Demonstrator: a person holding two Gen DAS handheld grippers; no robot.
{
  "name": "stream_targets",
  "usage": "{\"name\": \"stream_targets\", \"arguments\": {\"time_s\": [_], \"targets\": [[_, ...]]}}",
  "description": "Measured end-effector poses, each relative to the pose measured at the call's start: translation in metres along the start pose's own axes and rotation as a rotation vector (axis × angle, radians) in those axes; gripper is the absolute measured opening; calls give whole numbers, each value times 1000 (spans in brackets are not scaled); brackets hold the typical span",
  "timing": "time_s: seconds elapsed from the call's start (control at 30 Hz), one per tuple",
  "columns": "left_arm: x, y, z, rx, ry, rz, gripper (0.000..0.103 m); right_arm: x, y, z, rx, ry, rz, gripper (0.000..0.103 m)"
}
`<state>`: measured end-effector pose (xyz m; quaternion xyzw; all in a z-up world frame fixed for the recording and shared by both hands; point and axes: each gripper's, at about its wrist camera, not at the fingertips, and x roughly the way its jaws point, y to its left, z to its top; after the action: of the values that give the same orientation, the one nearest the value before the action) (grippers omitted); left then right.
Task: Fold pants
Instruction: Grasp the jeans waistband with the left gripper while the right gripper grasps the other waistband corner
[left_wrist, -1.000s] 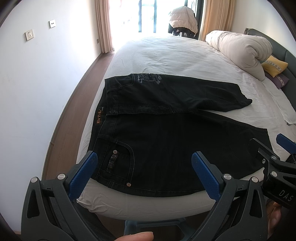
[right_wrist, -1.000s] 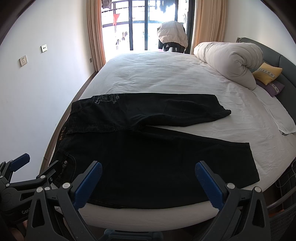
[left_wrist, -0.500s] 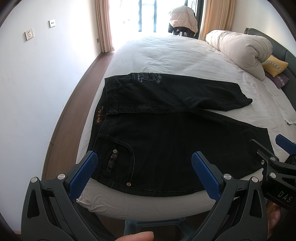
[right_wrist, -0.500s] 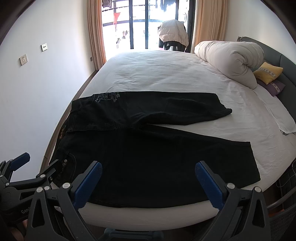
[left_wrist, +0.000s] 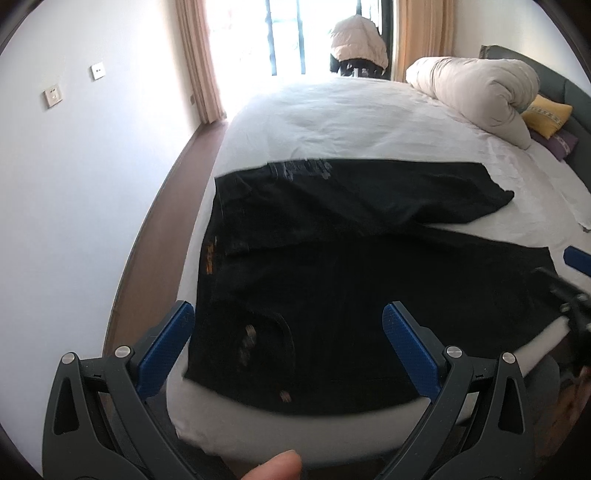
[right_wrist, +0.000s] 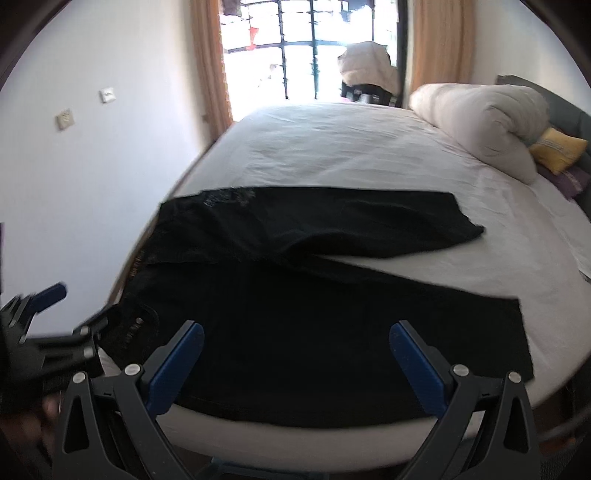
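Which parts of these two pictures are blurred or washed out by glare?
Left wrist view: the window is blown out white, the pocket details on the pants are smeared, and the right claw at the edge is streaked. Right wrist view: the window glares too, the left claw is smeared, and the bed edges look soft.

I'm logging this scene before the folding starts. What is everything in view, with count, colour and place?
pants: 1, black, spread flat on the bed's near edge
bed: 1, white sheet
rolled duvet: 1, cream, by the headboard
cushions: 2, yellow and purple, beside the duvet
curtains: 2, tan, framing the window
wall plates: 2, white, left wall
left gripper: 1, blue fingers, open
right gripper: 1, blue fingers, open
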<state>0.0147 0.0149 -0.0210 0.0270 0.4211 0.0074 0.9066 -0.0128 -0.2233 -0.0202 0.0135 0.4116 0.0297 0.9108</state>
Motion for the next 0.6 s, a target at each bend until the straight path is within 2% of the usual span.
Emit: {"name": "stream_targets", "arguments": {"time_s": [0.1, 0.23, 0.27, 0.33, 0.4, 0.47, 0.53, 0.57, 0.6], "targets": [[20, 20, 25, 23, -17, -65, 103, 11, -19, 19, -37, -26, 43, 103], [57, 40, 65, 79, -65, -90, 103, 36, -38, 54, -106, -73, 73, 103], [72, 45, 78, 97, -66, -86, 103, 45, -41, 63, -128, -77, 93, 103], [102, 50, 101, 139, -19, -69, 103, 71, -44, 85, -195, -66, 143, 100], [138, 53, 129, 196, 49, -76, 103, 96, -45, 101, -269, -45, 166, 88], [168, 57, 157, 235, 67, -96, 103, 125, -46, 114, -326, 9, 160, 69], [199, 57, 189, 298, 87, -117, 103, 158, -48, 125, -370, 69, 205, 52], [217, 55, 201, 346, 104, -138, 103, 170, -49, 129, -381, 93, 228, 47], [230, 51, 211, 380, 121, -155, 103, 181, -49, 132, -392, 109, 249, 47]]}}
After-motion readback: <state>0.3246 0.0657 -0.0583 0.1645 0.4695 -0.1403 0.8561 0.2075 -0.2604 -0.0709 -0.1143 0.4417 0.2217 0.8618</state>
